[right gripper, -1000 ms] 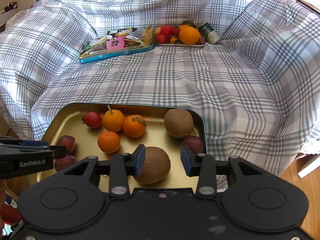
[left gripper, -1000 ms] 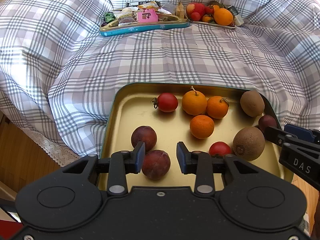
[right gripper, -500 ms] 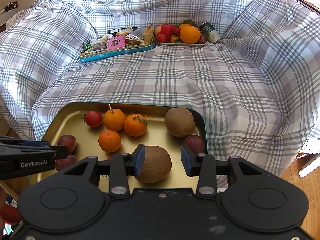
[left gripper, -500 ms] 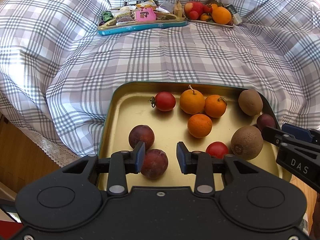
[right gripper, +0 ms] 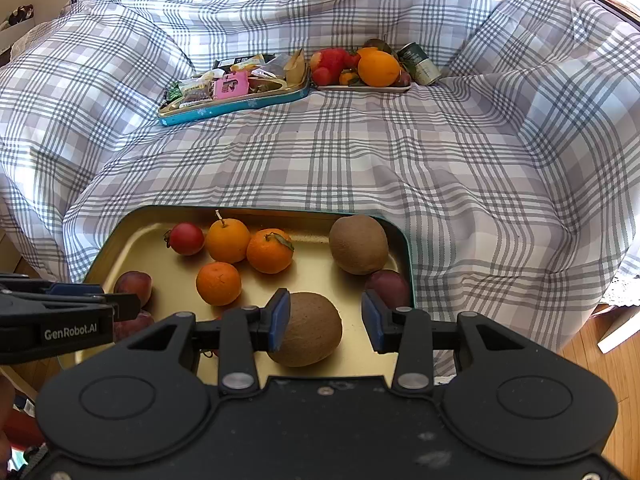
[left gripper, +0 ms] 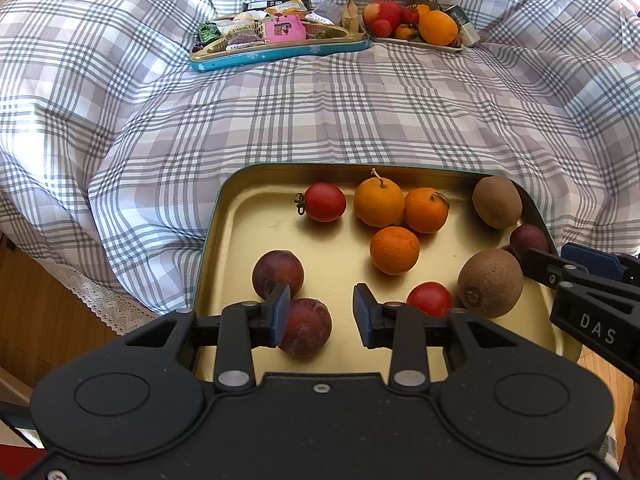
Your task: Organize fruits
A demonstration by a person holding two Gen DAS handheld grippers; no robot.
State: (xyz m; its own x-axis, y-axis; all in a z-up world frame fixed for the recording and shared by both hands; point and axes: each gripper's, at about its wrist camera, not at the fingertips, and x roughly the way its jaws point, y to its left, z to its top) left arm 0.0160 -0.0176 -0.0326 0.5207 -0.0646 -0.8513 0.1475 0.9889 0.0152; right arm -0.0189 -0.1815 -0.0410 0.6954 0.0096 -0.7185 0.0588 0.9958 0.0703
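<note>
The left gripper [left gripper: 320, 312] hangs low over the near edge of the shiny gold metal tray with a teal rim [left gripper: 256, 224], its fingers apart, and a dark red round plum [left gripper: 306, 328] sits just beside the left pad, maybe touching it; a second dark plum [left gripper: 278, 274] lies right behind. The right gripper [right gripper: 325, 318] has its fingers apart too, around a fuzzy brown kiwi [right gripper: 308, 330] near the tray's front right side; three small oranges [left gripper: 394, 250] fill the middle, and the tray's left part is bare gold.
</note>
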